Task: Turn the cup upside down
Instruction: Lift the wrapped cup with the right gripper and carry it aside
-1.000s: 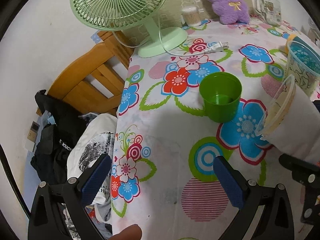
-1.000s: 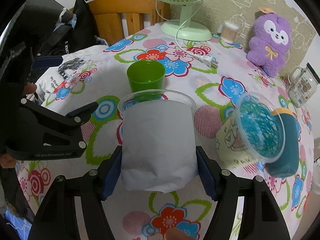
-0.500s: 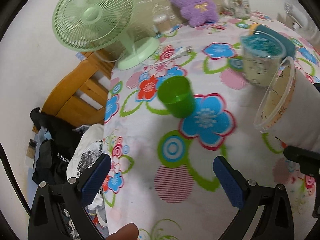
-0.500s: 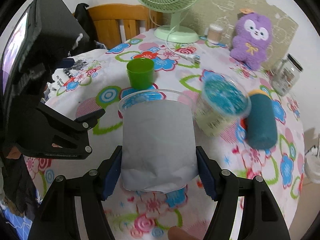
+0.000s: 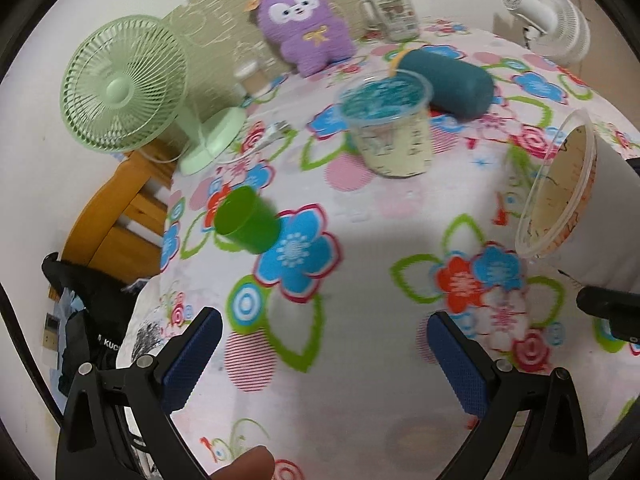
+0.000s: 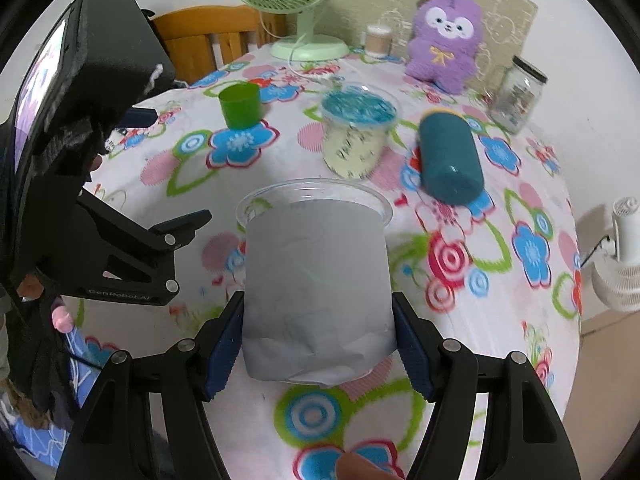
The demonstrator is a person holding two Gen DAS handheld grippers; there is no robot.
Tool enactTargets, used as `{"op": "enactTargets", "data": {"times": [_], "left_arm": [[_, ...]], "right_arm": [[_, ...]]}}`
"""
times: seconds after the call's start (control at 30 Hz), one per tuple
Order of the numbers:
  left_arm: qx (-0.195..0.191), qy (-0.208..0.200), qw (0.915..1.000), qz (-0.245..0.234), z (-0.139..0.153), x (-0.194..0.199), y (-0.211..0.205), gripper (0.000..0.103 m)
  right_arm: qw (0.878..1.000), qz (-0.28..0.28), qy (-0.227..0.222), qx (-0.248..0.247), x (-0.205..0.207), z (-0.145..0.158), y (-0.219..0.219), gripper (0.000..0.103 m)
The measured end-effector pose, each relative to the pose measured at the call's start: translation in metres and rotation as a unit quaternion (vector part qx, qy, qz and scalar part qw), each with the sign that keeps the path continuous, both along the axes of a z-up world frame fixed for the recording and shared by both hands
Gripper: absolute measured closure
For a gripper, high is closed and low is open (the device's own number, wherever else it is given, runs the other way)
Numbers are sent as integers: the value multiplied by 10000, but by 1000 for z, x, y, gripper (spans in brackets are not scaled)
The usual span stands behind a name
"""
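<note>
**Paper-wrapped cup clamped in right hand-held gripper, held off the tabletop**

Left wrist view: The left hand-held gripper (image 5: 320, 356) is spread wide, with nothing between its blue pads (image 5: 192, 356); only the floral tabletop (image 5: 360, 264) lies under the gap. Ahead and far right of it, the clear cup (image 5: 576, 196) with a white paper sleeve is tipped on its side, mouth facing left toward this gripper, rim clear of the cloth. Ahead and left stands a small green cup (image 5: 246, 224), upright. Farther ahead sits a lidded tub (image 5: 390, 128) with blue contents, and just beyond it a teal cylinder (image 5: 444, 82) lies on its side. A green desk fan (image 5: 124, 84) is at far left, a purple plush toy (image 5: 306, 30) and a glass jar (image 5: 390, 8) at the back edge.

Right wrist view: The right hand-held gripper (image 6: 318, 344) grips the clear cup (image 6: 316, 276) by its paper-wrapped lower body, one pad on each side, touching the sleeve. The mouth points forward, away from the gripper. The body of the left hand-held gripper (image 6: 132, 256) is just to the left, apart from the cup. The green cup (image 6: 240, 105) is ahead-left, the lidded tub (image 6: 358, 132) straight ahead, the teal cylinder (image 6: 450, 158) ahead-right.
</note>
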State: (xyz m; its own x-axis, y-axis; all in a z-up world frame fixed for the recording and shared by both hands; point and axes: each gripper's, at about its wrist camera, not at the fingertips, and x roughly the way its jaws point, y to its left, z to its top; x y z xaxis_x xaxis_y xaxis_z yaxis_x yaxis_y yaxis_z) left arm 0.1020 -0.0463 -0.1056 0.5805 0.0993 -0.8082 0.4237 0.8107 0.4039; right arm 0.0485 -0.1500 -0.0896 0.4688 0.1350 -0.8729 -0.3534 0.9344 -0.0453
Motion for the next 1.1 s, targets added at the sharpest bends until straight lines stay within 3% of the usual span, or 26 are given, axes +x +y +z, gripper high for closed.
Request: {"op": "enactTargets", "data": {"times": [0.33,0.67,0.83,0.97,1.1], "left_arm": [[-224,253,9992,-218,-7,-33,-33,0],[-205,531,9976,-386,-29,-53,-50,0],[-138,585,9972,-452,-35,-58,-54,0],[-145,599,9972,-429,-37,-59,-53,0],[-201,647,9969,-388,-36,-59,-51,0]], "right_arm": [[9995,-139,209,-194,-31,-9,-29,31],[9954,-2,319,-903,-56,-17,-34,31],[9943,-55,468,-956,-59,-27,-37,30],[9945,-83,585,-868,-58,-33,-37,14],[9952,-77,465,-859,-59,-27,-37,9]]}}
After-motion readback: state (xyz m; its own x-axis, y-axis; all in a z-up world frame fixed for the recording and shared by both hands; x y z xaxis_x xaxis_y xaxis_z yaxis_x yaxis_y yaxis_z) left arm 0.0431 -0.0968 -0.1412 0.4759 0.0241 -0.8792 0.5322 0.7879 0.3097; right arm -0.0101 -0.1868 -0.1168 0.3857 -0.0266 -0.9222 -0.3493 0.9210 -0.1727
